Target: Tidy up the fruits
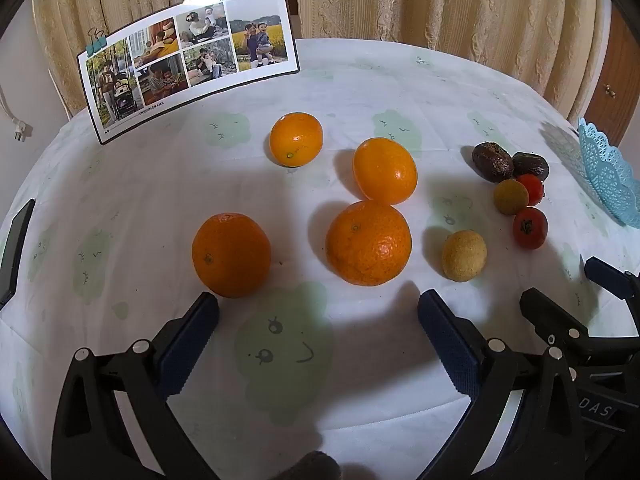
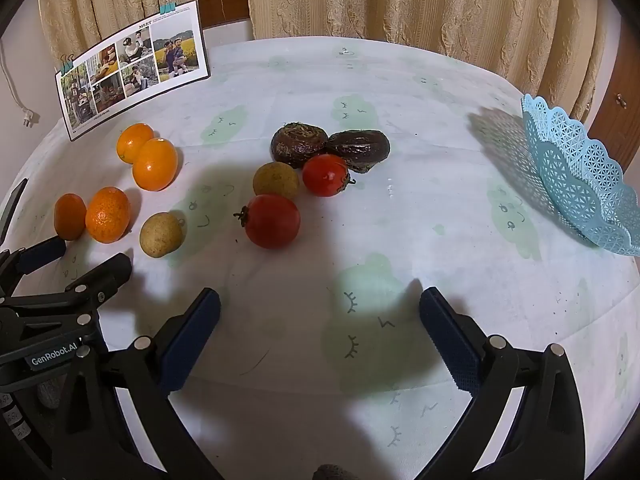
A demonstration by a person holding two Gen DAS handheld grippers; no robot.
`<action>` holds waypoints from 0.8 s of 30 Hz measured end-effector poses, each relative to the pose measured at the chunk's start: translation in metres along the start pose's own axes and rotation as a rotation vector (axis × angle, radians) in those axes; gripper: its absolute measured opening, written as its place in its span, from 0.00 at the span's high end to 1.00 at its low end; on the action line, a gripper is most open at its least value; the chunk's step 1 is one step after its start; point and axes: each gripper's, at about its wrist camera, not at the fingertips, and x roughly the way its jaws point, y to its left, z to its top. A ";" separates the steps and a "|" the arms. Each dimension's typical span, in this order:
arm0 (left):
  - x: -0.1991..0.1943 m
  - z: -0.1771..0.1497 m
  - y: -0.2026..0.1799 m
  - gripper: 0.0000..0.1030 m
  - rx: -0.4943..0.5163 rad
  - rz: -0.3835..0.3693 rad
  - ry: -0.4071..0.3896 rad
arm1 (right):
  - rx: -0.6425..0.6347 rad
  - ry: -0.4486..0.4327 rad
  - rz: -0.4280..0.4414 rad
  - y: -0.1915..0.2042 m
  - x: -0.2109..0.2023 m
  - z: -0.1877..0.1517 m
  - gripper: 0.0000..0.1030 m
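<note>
Left gripper point(image 1: 319, 312): jaws wide apart, nothing between, angled down over the tablecloth point(image 1: 360, 92). Right gripper point(image 2: 320, 312): likewise spread and empty. Four oranges point(image 1: 368, 243) at twelve o'clock of the left jaws; tomatoes point(image 2: 272, 221), yellowish fruits point(image 2: 162, 235) and dark wrinkled fruits point(image 2: 298, 144) at eleven to twelve of the right. Blue lattice basket point(image 2: 576, 172) at two o'clock, tilted, nothing seen inside. "GenRobot.AI" on the left tool; "FREEZE-FRAME" on the photo card point(image 1: 188, 56).

Sharp fisheye views, soft shadows
</note>
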 end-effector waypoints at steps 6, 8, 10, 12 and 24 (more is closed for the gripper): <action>0.000 0.000 0.000 0.05 0.000 0.000 0.000 | 0.000 0.000 0.000 0.000 0.000 0.000 0.02; 0.000 0.000 0.000 0.05 0.000 0.000 0.000 | 0.000 0.000 0.000 0.000 0.000 0.000 0.02; 0.000 0.000 0.000 0.05 0.000 0.000 0.000 | 0.000 0.000 0.000 0.000 0.000 0.000 0.02; 0.000 0.000 0.000 0.05 0.000 0.001 0.000 | 0.000 0.000 0.000 0.000 0.000 0.000 0.02; -0.003 -0.002 -0.001 0.05 -0.008 0.010 0.002 | 0.000 0.000 0.000 0.000 0.000 0.000 0.02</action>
